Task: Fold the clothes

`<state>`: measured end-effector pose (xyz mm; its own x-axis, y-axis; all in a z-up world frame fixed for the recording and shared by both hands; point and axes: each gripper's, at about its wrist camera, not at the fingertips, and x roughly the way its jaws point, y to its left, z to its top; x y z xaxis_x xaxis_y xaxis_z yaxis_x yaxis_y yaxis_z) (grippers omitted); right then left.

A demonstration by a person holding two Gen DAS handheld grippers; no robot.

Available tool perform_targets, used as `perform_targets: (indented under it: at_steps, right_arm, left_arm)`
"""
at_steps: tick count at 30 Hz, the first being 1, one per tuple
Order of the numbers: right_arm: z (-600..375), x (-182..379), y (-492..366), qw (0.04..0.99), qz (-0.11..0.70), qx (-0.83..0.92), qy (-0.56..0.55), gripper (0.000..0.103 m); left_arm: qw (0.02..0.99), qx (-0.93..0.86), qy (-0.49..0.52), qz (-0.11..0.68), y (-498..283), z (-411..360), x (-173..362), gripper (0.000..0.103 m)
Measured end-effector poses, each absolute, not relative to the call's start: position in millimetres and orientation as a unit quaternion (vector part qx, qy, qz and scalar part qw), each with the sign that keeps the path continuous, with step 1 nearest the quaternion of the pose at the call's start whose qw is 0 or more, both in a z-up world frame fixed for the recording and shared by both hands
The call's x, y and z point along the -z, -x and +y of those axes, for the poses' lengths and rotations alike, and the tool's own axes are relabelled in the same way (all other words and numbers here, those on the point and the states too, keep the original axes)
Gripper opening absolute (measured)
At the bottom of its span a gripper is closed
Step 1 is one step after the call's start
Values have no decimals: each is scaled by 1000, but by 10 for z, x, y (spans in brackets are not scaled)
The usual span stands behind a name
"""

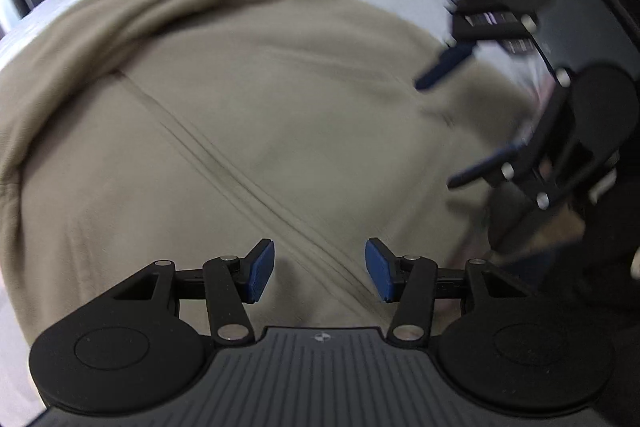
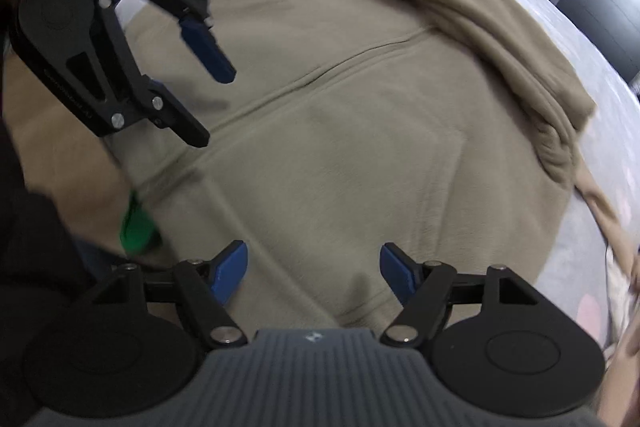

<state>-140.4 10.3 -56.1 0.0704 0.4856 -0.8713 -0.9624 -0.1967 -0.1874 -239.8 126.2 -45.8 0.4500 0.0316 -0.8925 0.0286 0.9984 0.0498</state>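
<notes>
Khaki garment (image 1: pixel 260 115) under both empty, parted grippers (image 1: pixel 320 271) (image 2: pixel 314 273); only right view shows green tag (image 2: pixel 136 227).

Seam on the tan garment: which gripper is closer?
Left. The left gripper is directly over the seam; the right gripper sits off to one side of it.

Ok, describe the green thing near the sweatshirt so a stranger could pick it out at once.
Start from the large khaki sweatshirt spread over the pale grey bedcover. In the right wrist view, go to the garment's lower left edge, just above the right tool's left finger. The small bright green object there is blurred, but it is the only vivid green thing among tan, grey and black.
</notes>
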Motion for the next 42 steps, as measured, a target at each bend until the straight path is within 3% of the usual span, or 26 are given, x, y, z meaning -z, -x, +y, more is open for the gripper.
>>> perform_targets:
  at_steps: [6, 17, 18, 23, 25, 30, 37, 42]
  right_arm:
    - [67, 710, 1606, 538, 229, -636, 503, 77]
    - [18, 993, 1737, 498, 156, -637, 567, 77]
    - [5, 987, 1746, 497, 154, -637, 569, 76]
    - [-66, 893, 1749, 511, 143, -635, 561, 45]
    - [-87, 845, 1740, 521, 140, -634, 554, 37]
    - [-100, 652, 1723, 552, 126, -638, 522, 33]
    - [-46, 448, 1593, 591, 150, -643, 463, 33]
    - [-17, 403, 1492, 587, 174, -650, 451, 34]
  left_arm:
    - [831, 10, -97, 548, 2422, 1039, 675, 53]
    - [827, 5, -76, 558, 2347, 1098, 689, 56]
    - [827, 6, -78, 557, 2349, 1094, 687, 56]
    - [833, 14, -85, 547, 2370, 1068, 659, 57]
    - [836, 21, -96, 541, 2384, 1028, 650, 58]
    - [843, 33, -120, 524, 2402, 944, 621, 58]
    - [861, 10, -99, 498, 2427, 962, 543, 68]
    - [865, 5, -70, 496, 2468, 990, 459, 52]
